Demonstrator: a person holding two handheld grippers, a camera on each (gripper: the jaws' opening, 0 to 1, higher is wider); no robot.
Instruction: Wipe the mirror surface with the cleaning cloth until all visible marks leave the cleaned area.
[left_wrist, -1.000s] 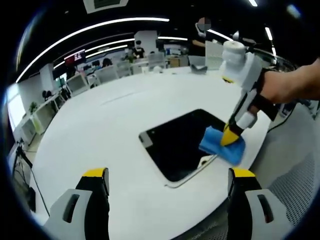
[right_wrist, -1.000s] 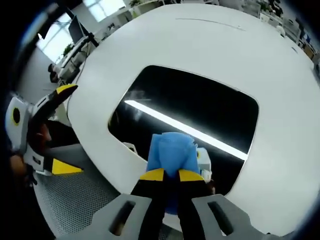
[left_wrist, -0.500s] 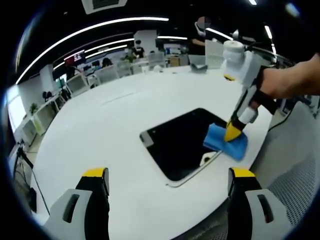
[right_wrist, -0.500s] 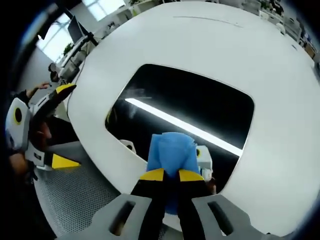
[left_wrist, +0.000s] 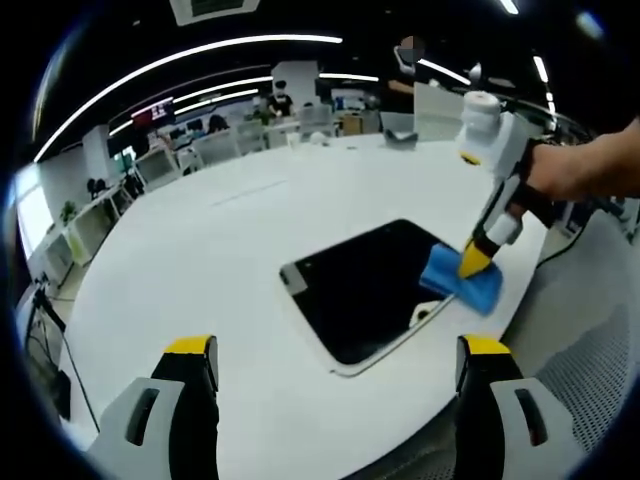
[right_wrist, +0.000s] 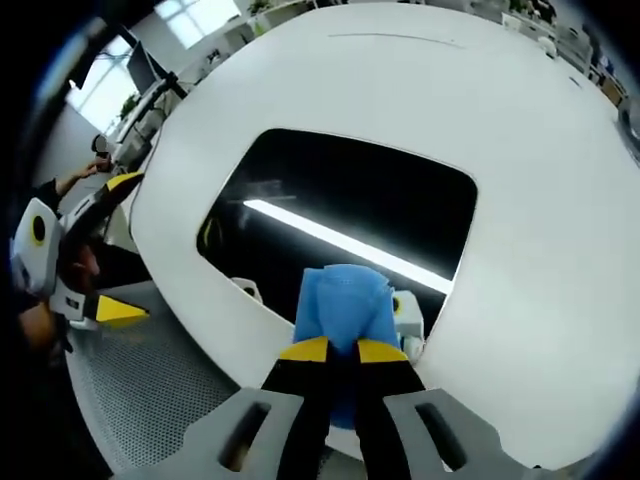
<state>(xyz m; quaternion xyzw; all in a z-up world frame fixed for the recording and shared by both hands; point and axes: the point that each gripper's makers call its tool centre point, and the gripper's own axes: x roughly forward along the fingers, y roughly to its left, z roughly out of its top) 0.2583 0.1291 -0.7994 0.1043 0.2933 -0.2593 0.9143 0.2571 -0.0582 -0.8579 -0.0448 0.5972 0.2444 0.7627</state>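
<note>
My right gripper (right_wrist: 340, 350) has its yellow-tipped jaws pinched together on the folded blue cleaning cloth (right_wrist: 345, 305), pressing it onto the near corner of the dark, rounded-rectangle mirror (right_wrist: 350, 205); my left gripper (left_wrist: 335, 350) hangs with jaws spread wide and nothing between them, above the round white surface (left_wrist: 200, 260); the mirror lies close to that surface's edge, with broad bare white beyond its far side.
</note>
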